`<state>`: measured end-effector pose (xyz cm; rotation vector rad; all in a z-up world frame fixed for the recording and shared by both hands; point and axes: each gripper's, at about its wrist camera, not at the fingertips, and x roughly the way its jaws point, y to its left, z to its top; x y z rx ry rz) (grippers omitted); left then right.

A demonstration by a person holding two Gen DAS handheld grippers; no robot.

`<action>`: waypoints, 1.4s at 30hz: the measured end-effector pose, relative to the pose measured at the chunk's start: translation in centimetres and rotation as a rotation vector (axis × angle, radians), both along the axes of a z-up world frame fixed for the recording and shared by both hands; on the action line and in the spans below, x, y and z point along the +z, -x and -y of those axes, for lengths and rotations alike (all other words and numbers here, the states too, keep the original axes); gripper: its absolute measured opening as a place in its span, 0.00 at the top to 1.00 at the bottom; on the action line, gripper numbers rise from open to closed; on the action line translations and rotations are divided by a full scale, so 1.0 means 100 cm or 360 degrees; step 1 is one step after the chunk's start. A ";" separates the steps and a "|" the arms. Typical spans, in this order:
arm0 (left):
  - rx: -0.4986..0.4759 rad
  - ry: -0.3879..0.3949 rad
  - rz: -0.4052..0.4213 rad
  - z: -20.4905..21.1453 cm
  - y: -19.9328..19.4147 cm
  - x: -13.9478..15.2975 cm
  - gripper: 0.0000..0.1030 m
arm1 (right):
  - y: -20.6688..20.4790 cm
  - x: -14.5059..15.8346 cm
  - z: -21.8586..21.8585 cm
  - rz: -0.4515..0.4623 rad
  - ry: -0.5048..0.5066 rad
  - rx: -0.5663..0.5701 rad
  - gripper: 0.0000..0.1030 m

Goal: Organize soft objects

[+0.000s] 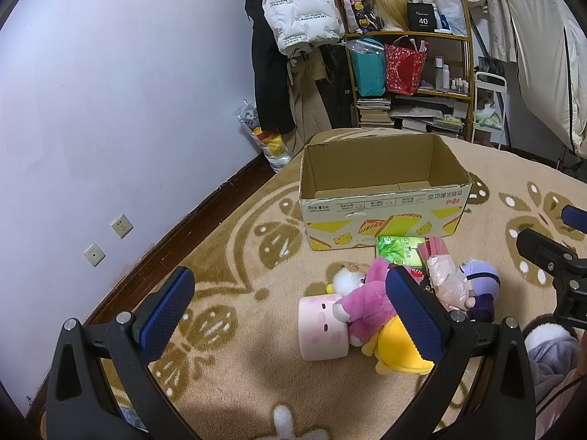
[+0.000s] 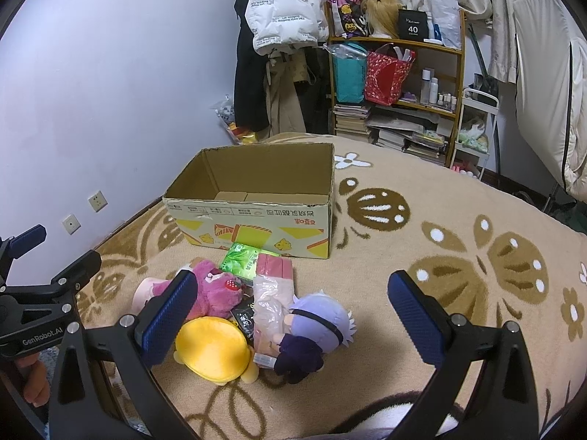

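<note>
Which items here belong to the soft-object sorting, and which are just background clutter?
Job: cardboard box, pink plush bear, yellow plush, purple-haired doll, pink cylinder plush.

Doubtful or clutter: green packet, plastic-wrapped packs, shelf, hanging coats.

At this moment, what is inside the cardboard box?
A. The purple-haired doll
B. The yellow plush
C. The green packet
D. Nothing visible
D: the cardboard box shows only its bare bottom flaps, while the toys lie on the blanket in front of it.
</note>
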<state>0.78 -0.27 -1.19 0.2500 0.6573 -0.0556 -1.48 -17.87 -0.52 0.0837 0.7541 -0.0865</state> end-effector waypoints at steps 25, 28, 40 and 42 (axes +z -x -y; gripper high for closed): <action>0.0095 -0.0078 -0.0233 -0.001 -0.038 -0.024 0.00 | -0.036 -0.023 0.014 -0.0185 -0.0106 -0.0083 0.00; 0.0106 -0.0082 -0.0265 -0.002 -0.046 -0.029 0.00 | -0.043 -0.032 0.020 -0.0234 -0.0145 -0.0105 0.00; 0.0150 -0.0037 -0.0485 -0.008 -0.085 -0.059 0.00 | -0.067 -0.067 0.032 -0.0418 -0.0235 -0.0164 0.00; 0.0158 -0.0029 -0.0518 -0.009 -0.089 -0.065 0.00 | -0.069 -0.073 0.032 -0.0466 -0.0224 -0.0175 0.00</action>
